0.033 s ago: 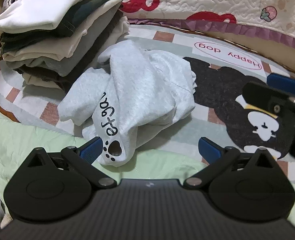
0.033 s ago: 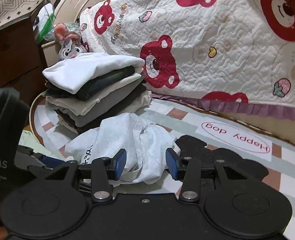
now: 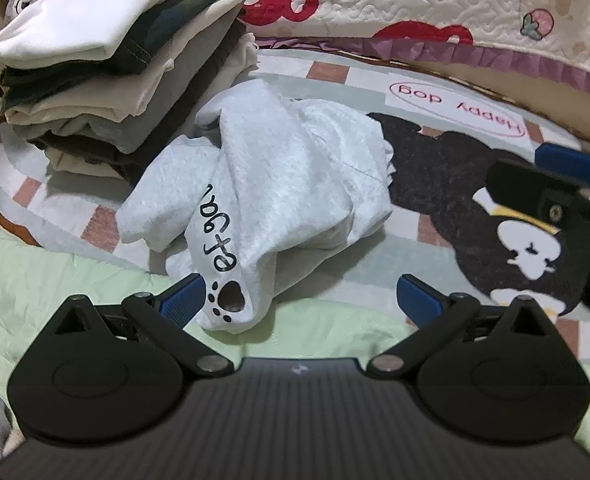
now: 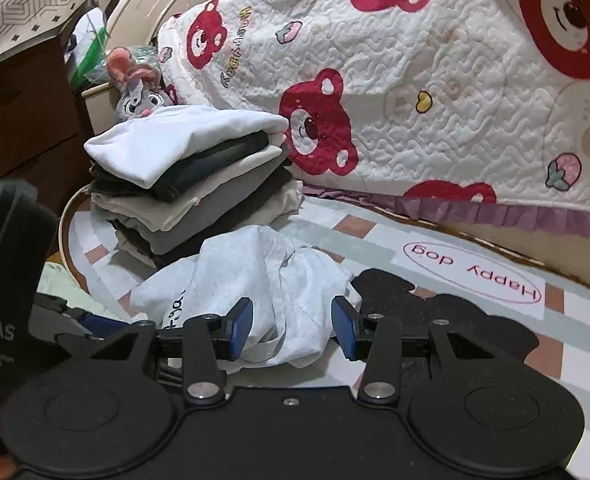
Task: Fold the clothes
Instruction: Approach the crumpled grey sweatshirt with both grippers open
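A: Where is the garment found?

B: A crumpled grey garment (image 3: 279, 196) with black lettering and a paw print is seen on a round rug (image 3: 435, 128), just beside a stack of folded clothes (image 3: 119, 60).

A: How are the grippers held?

B: The left hand-held gripper (image 3: 299, 300) is spread wide, its 2 blue pads empty, the garment's hem lying between them. The right hand-held gripper (image 4: 291, 326) is parted too, nothing clamped. A bear-print quilt (image 4: 435, 80) is draped behind.
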Demonstrator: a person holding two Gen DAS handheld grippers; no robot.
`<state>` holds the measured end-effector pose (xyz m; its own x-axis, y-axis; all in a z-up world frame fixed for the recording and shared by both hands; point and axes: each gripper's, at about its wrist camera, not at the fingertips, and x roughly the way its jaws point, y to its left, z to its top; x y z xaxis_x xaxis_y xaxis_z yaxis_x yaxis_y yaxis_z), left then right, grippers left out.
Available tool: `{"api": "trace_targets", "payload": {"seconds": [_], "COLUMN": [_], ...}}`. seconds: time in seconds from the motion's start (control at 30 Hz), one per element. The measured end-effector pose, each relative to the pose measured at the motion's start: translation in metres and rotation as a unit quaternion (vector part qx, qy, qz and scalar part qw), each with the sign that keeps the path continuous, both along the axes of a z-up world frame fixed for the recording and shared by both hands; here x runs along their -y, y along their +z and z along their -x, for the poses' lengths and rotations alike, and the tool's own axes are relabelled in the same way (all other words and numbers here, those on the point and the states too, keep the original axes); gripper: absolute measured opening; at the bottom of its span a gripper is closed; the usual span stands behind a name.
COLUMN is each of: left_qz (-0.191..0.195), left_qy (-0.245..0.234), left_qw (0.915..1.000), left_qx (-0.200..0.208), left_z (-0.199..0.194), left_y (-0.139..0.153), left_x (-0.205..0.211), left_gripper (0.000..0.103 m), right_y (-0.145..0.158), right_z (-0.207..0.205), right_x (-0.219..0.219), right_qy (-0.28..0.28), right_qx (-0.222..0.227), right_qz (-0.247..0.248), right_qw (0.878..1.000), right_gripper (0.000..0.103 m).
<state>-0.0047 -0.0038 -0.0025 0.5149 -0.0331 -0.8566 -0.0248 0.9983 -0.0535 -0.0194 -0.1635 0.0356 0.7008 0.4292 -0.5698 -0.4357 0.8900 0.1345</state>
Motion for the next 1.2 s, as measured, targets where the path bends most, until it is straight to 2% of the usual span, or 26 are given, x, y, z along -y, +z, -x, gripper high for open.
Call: {"api": "trace_targets", "payload": {"seconds": [0.3, 0.43, 0.57, 0.87, 1.2], "left_qz": [-0.027, -0.011, -0.018, -0.005, -0.003], "left_qy": [-0.006, -0.007, 0.001, 0.009, -0.003], "left_qw": [0.9995, 0.9997, 0.9995, 0.9995, 0.9994], "left_qx": [-0.015, -0.023, -0.025, -0.031, -0.034], "left_z": [0.016, 0.014, 0.013, 0.012, 0.012], "left_y": [-0.013, -0.012, -0.014, -0.016, -0.018], "left_x": [0.022, 0.018, 0.013, 0.006, 0.011], "left_gripper": [0.103, 0.103, 0.103, 0.103, 0.103], "right_y": [-0.003, -0.001, -0.003, -0.005, -0.008], "right_z": [0.001, -0.002, -0.003, -0.007, -0.007], "right_x": [-0.001, 0.001, 0.003, 0.007, 0.007], "right_qy": [0.0, -0.006, -0.01, -0.011, -0.012], "right_qx": [-0.008, -0.014, -0.017, -0.034, -0.037], "right_qz": [-0.002, -0.005, -0.012, -0.024, -0.022], "right_qw": [1.0, 1.0, 1.0, 0.999, 0.999], "right_gripper": [0.052, 0.055, 0.056, 0.057, 0.058]}}
